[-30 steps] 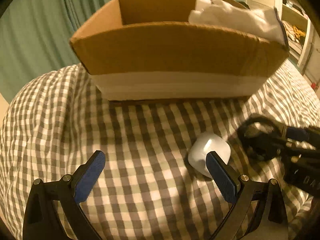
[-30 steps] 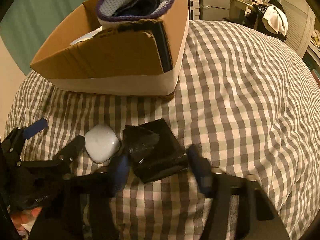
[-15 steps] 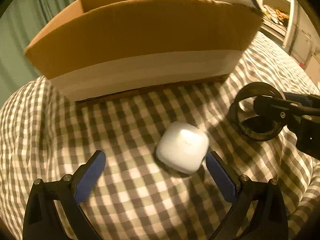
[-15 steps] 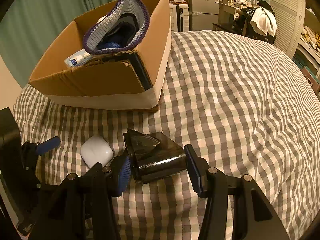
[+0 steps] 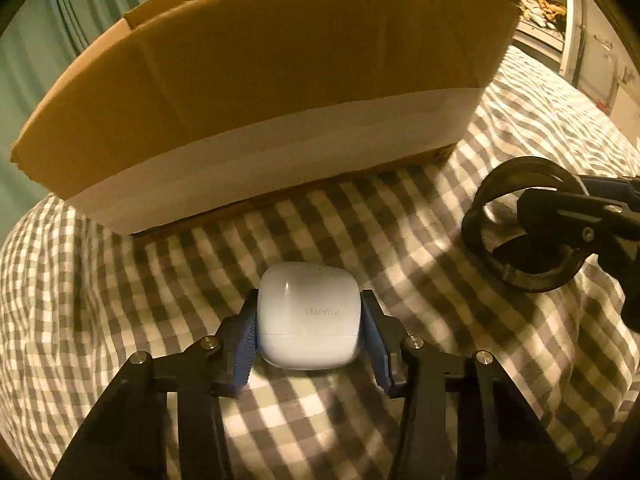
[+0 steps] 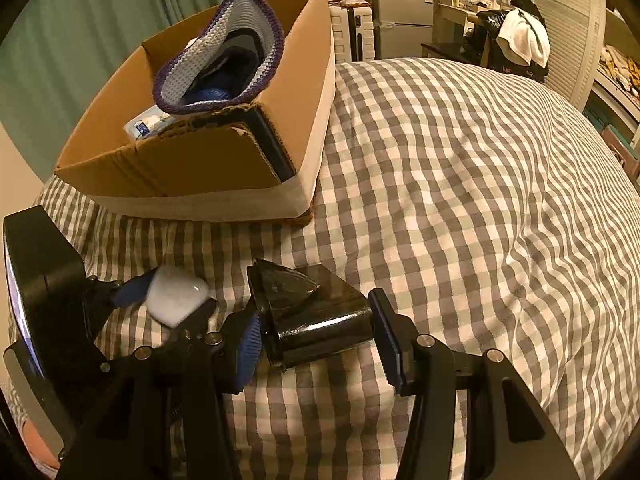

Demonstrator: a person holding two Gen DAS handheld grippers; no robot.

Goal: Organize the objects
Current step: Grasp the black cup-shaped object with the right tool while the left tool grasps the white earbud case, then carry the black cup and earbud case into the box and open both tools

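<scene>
My left gripper [image 5: 307, 336] is shut on a white earbud case [image 5: 308, 318] that sits low over the checked bedspread [image 5: 340, 224], just in front of the cardboard box [image 5: 280, 80]. The case also shows in the right wrist view [image 6: 176, 298]. My right gripper [image 6: 316, 338] is shut on a glossy black folded pouch [image 6: 312, 316] and holds it just above the bedspread [image 6: 460, 200]. The pouch shows as a black ring shape in the left wrist view [image 5: 524, 236]. The box [image 6: 224, 160] stands behind both.
The box holds a purple-edged knit item [image 6: 224, 60], a small packet [image 6: 148, 124] and a dark flat item against its right wall [image 6: 272, 144]. Furniture, a small fridge [image 6: 400, 20] and clothes stand beyond the bed. Green curtain [image 6: 100, 20] at left.
My left gripper moved in around the white case and shut on it. My right gripper closed tighter on the black pouch and raised it slightly.
</scene>
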